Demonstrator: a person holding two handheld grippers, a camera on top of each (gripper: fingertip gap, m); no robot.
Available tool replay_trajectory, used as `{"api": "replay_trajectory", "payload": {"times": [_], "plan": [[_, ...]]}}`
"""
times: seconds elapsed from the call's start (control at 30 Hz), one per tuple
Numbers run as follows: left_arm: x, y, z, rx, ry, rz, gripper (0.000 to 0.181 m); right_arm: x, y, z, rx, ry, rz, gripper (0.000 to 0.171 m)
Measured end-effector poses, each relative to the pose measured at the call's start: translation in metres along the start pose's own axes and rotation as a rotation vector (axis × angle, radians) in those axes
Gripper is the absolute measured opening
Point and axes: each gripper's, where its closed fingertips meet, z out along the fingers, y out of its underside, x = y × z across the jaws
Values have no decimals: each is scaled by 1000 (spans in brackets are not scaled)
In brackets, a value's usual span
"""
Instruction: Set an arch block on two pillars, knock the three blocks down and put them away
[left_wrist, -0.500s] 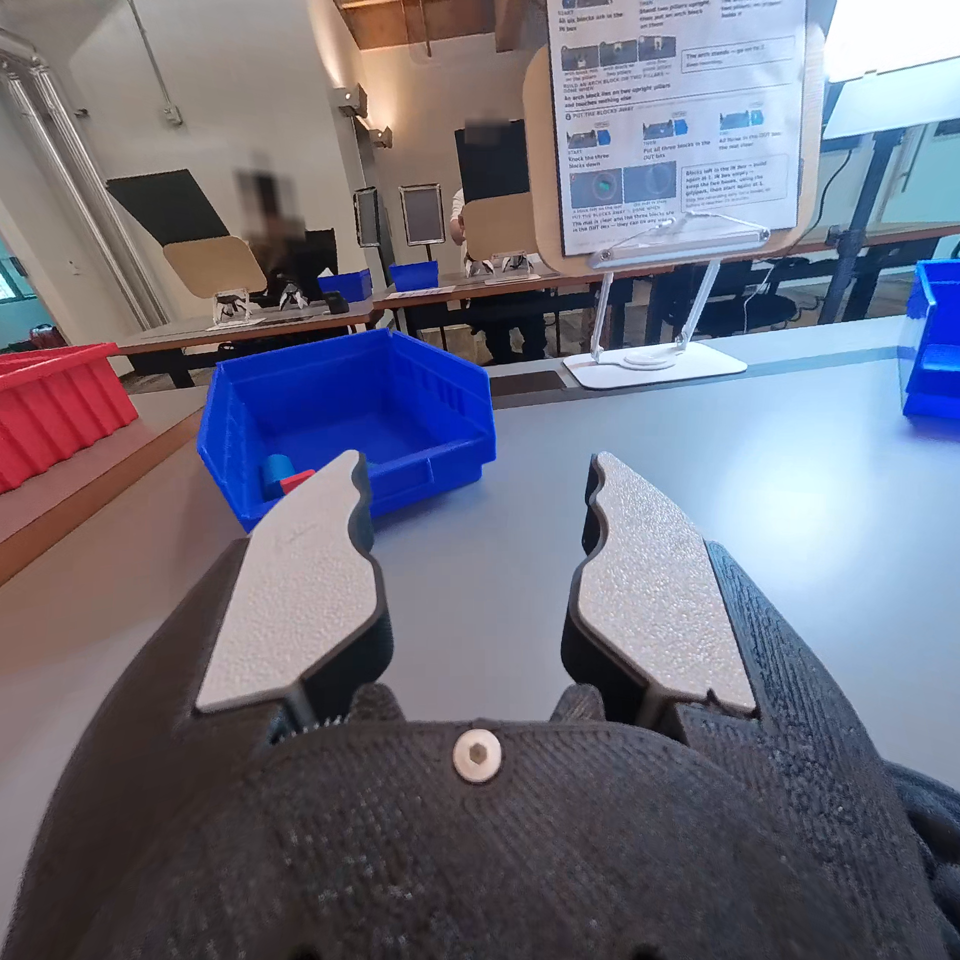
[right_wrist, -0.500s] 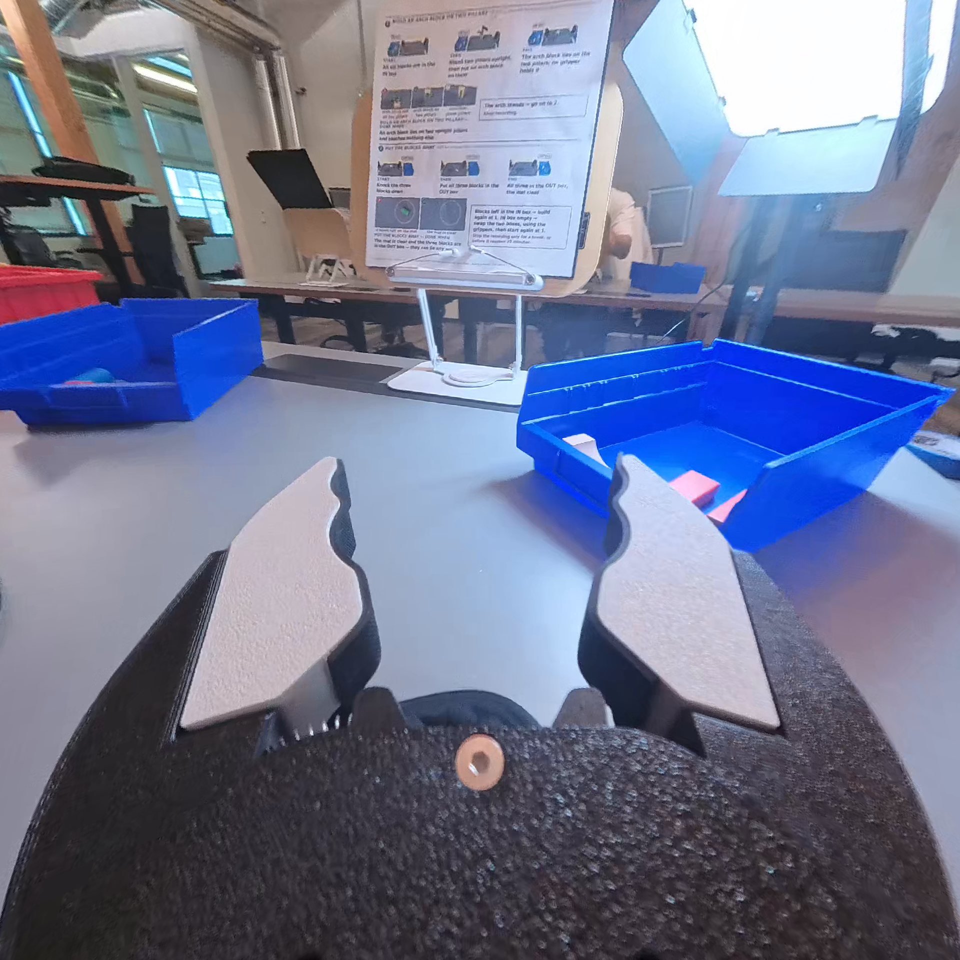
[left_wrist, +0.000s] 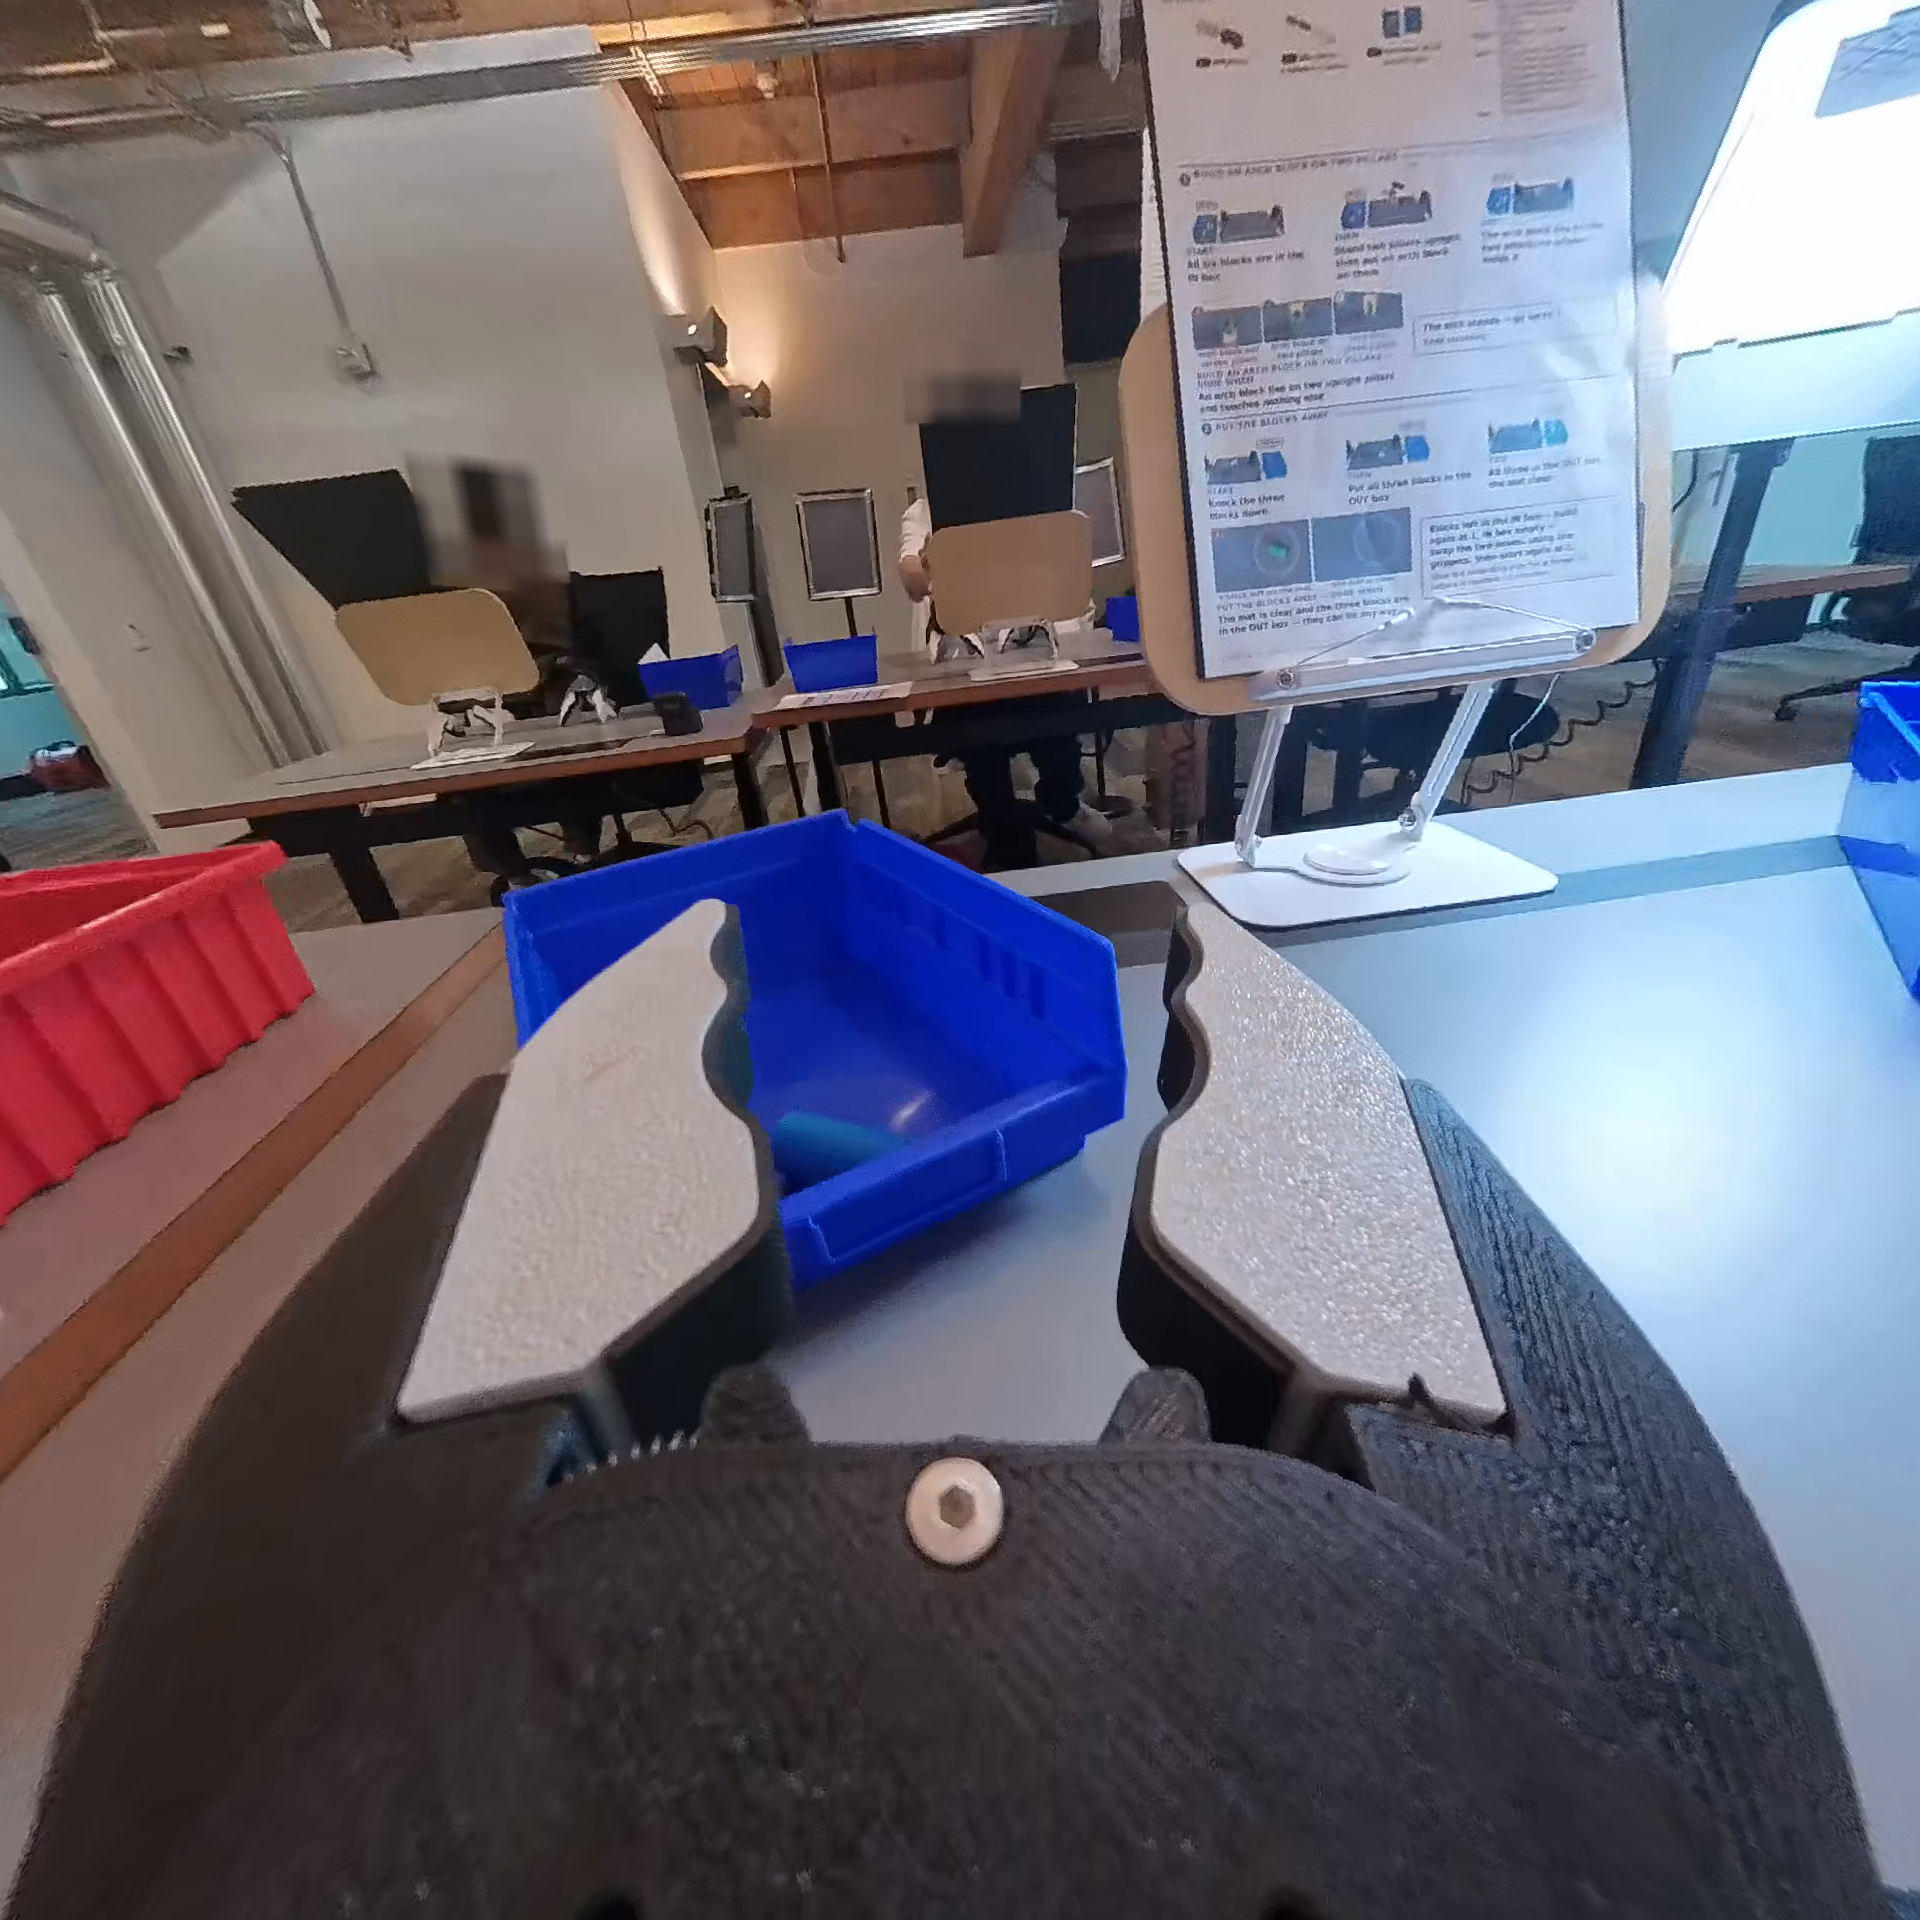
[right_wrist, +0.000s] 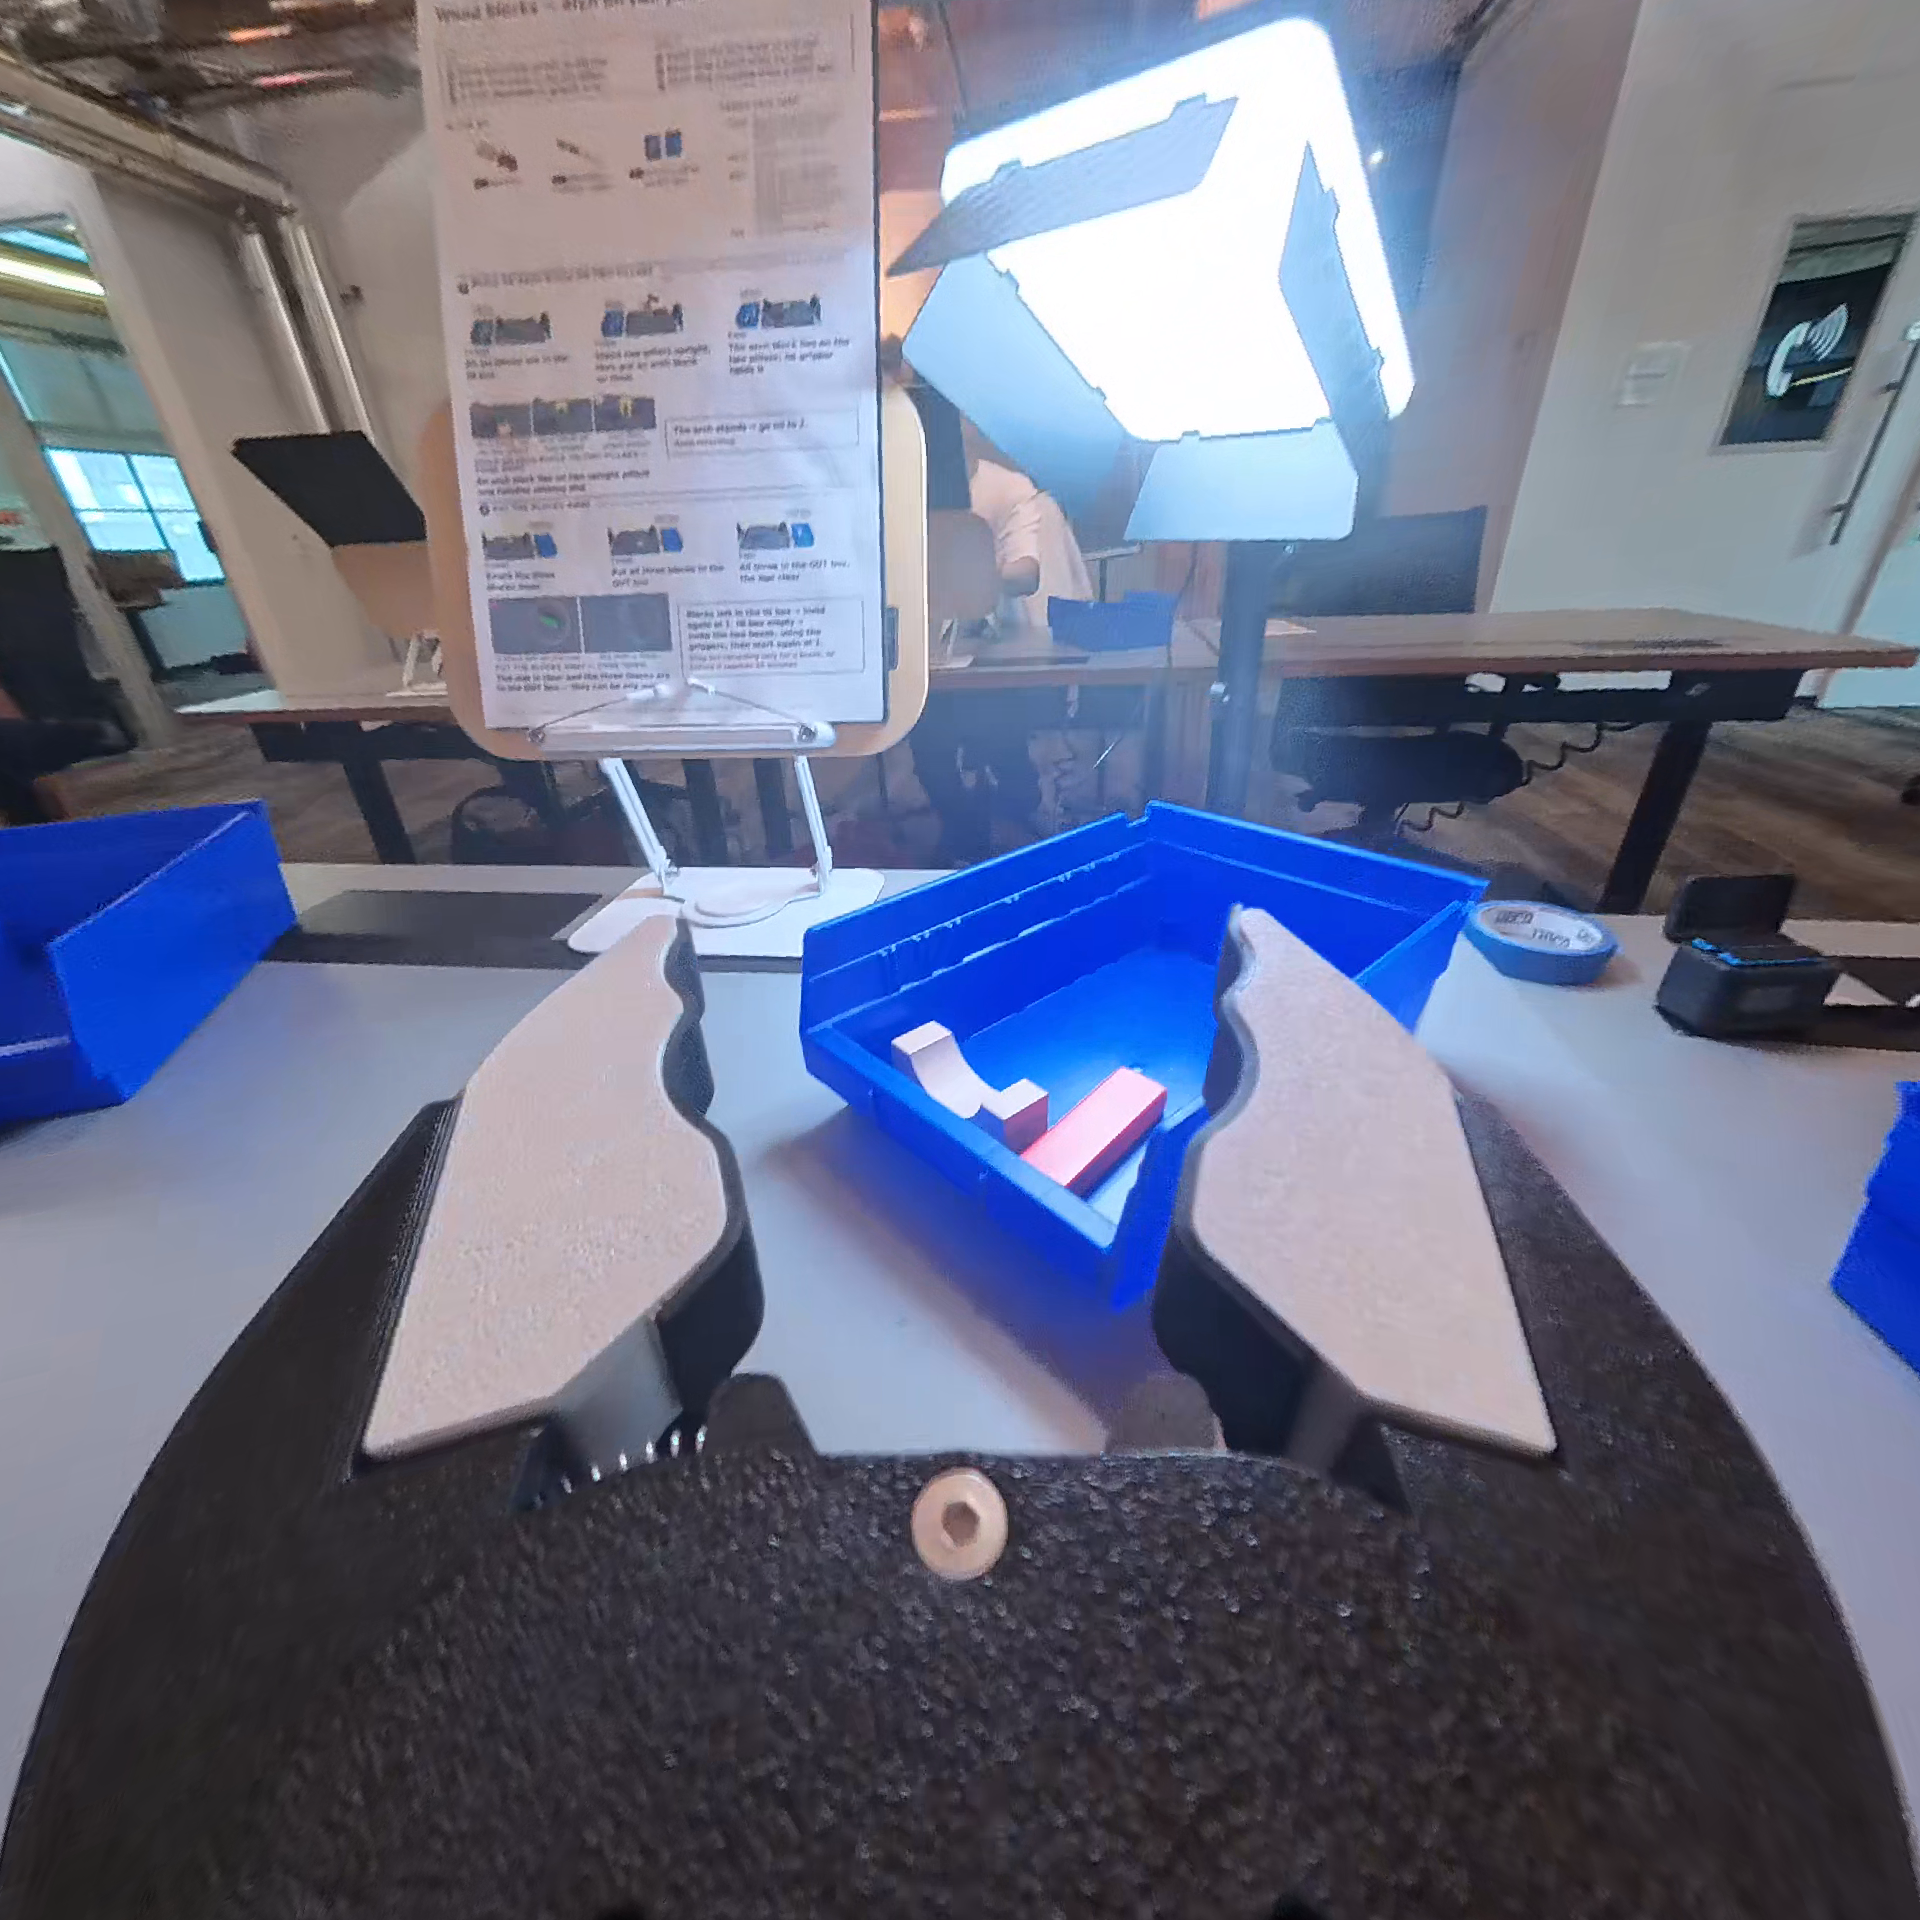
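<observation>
Bins held blocks: right blue bin (right_wrist: 1039, 940) an arch block (right_wrist: 961, 1070) and red block (right_wrist: 1096, 1127); left blue bin (left_wrist: 997, 997) a blue cylinder (left_wrist: 831, 1141). Both bins loomed nearer than before, left gripper (left_wrist: 951, 1023) and right gripper (right_wrist: 956, 1023) spread apart, empty.

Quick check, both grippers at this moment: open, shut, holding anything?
Left gripper: open, holding nothing, aimed at a blue bin.
Right gripper: open, holding nothing.

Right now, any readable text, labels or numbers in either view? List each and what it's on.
Instruction sheet on the stand: printed headings, captions and step numbers, partly legible; I don't quote writing.
Blue tape roll: printed label on its core, blurred.
Dark wall sign: a white logo, no readable words.
White wall notice: too small to read.
</observation>
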Motion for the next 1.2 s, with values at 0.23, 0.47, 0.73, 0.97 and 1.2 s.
{"api": "replay_trajectory", "payload": {"times": [0.23,0.47,0.73,0.97,1.2], "plan": [[8,-5,37,-11,80,75,77,26,3,30,24,18,-30,93],[29,12,59,-62,146,77,74,12,-15,73,80,-149,-78,88],[44,-24,33,46,214,78,66,-31,-5,57,72,-264,40,85],[37,-8,46,-15,247,62,68,-43,30,65,-31,-286,81,85],[19,27,62,-93,231,-11,70,-61,36,100,-58,-374,84,86]]}}
